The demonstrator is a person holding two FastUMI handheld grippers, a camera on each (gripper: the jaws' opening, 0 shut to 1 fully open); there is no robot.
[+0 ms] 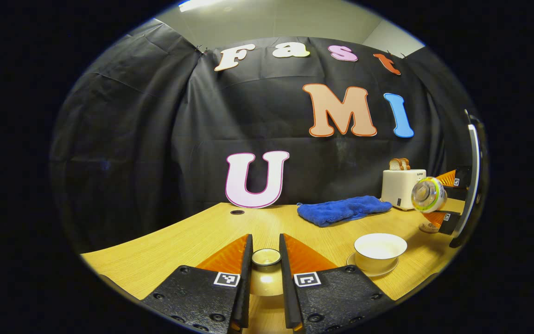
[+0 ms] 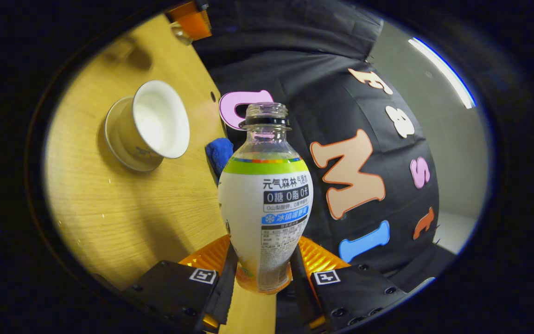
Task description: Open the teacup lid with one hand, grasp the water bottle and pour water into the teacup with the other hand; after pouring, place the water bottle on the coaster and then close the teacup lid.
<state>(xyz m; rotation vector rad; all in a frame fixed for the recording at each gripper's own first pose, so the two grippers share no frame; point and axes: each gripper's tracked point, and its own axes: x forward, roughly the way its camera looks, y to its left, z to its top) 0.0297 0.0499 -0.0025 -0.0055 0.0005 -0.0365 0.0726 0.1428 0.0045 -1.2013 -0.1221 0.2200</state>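
Observation:
My left gripper point(image 1: 265, 239) is shut on the teacup lid point(image 1: 267, 278), pinching its knob and holding it above the table. The white teacup point(image 1: 380, 250) stands open on its saucer point(image 1: 372, 271), to the right of the lid. Further right, my right gripper point(image 1: 438, 198) holds the water bottle point(image 1: 428, 195) tipped over in the air, past the cup. In the right gripper view the gripper point(image 2: 263, 246) is shut on the uncapped bottle point(image 2: 267, 199). The teacup point(image 2: 149, 125) lies off to its left. A small round coaster point(image 1: 428, 228) lies under the bottle.
A blue towel point(image 1: 343, 209) lies at the back of the wooden table point(image 1: 165, 246). A white toaster point(image 1: 402, 188) with bread stands to the towel's right. My left gripper point(image 2: 192, 21) shows at the top of the right gripper view.

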